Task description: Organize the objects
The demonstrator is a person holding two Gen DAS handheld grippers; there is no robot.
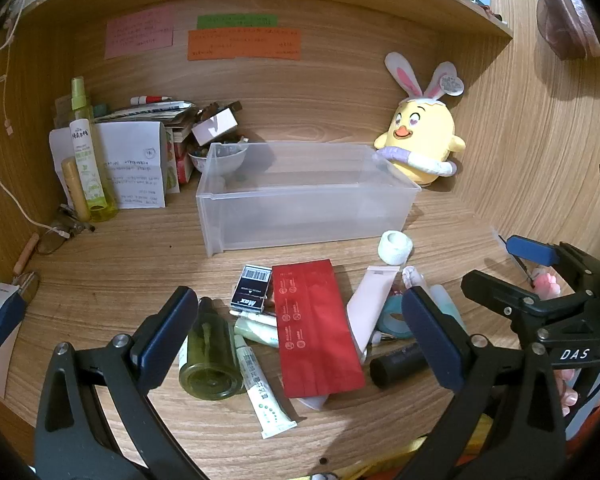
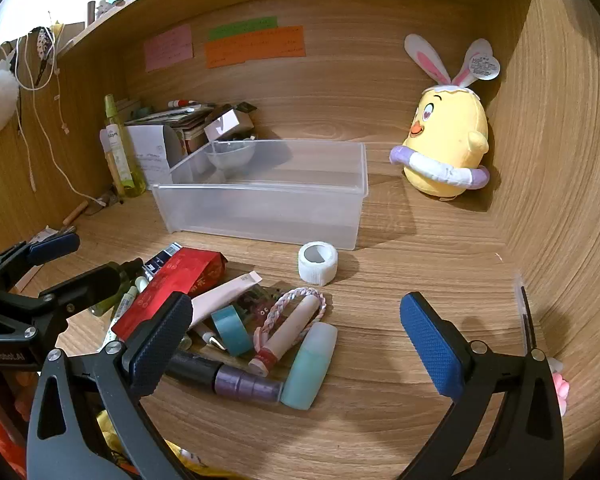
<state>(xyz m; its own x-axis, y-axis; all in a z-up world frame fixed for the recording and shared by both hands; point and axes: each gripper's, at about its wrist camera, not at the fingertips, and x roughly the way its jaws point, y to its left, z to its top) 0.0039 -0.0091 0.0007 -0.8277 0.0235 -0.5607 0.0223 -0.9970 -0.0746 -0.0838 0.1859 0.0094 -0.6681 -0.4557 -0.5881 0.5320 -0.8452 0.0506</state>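
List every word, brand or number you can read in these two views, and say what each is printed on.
"Max": small black box with barcode.
"DAS": right gripper's black frame.
"GenRobot.AI": left gripper's black frame.
Too small or blurred: pink, green and orange wall notes, red flat pouch, white tube.

Your clear plastic bin (image 2: 260, 204) sits empty and upright on the desk (image 2: 400, 280); in front of it you have a loose heap: red pouch (image 1: 314, 328), pink tube (image 2: 224, 294), teal tape roll (image 2: 230, 330), green bottle (image 1: 210, 356); a white gauze roll (image 2: 318, 262) stands apart, near the bin.
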